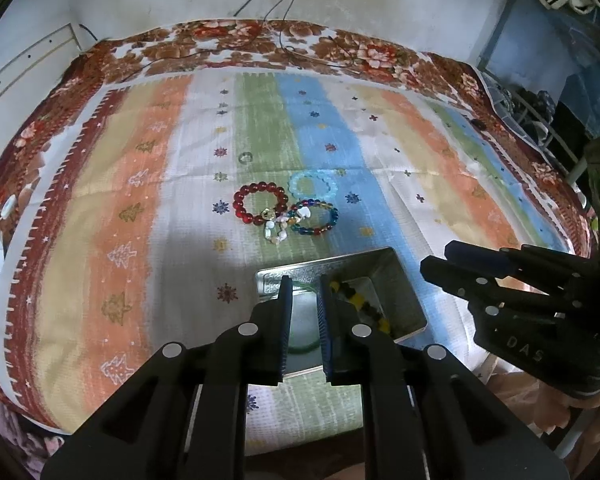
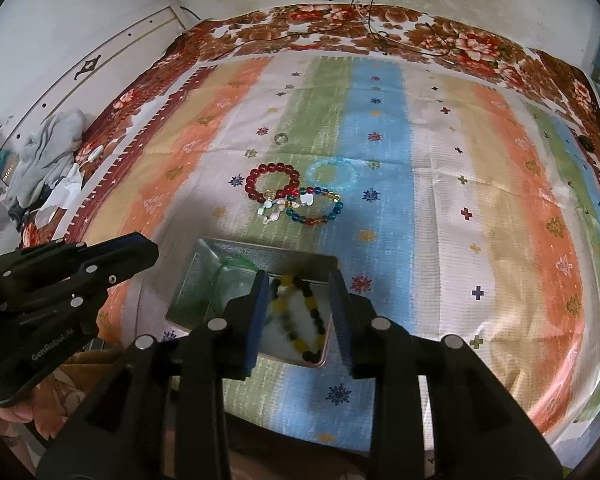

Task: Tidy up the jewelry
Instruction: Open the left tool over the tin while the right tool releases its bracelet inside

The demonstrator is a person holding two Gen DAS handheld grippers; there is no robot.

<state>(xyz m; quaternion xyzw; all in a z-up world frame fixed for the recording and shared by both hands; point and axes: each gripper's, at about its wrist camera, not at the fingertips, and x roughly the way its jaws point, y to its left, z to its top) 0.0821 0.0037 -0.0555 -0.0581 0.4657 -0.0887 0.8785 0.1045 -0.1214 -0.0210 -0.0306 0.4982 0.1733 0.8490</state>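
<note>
1. Left wrist view. The left gripper (image 1: 305, 280) hangs over the open metal tin (image 1: 396, 280) on the striped cloth of the bed (image 1: 100, 200). Its fingers (image 1: 286, 320) stand a narrow gap apart, nothing pinched; through the gap shows a thin green bangle (image 1: 302, 346) lying in the tin. Just right of the fingers, inside the tin, lies a yellow-and-black bead bracelet (image 1: 364, 304).

2. Same view, beyond the fingertips: red bead bracelet (image 1: 260, 204), pale blue bracelet (image 1: 314, 185), multicolour bead bracelet (image 1: 318, 218) and shell bracelet (image 1: 278, 230) lie touching in one cluster. A small ring (image 1: 245, 157) sits farther out, apart.

3. Right wrist view. The right gripper (image 2: 300, 276) has its fingers (image 2: 260, 308) spread, pinching nothing; the yellow-and-black bracelet lies in the tin (image 2: 204, 280) directly below and between them, seemingly just let go. Left of the fingers the green bangle (image 2: 224, 276) rests in the tin.

4. Count: tins 1; pieces in tin 2; bracelets outside 4; rings outside 1.

5. Judgement, step in hand: release into the tin. Do it well by lifting straight up with fingers spread, so no bead catches a pad. For the next pick, take an outer bracelet of the cluster at its free arc; overlapping pieces may drag along.
</note>
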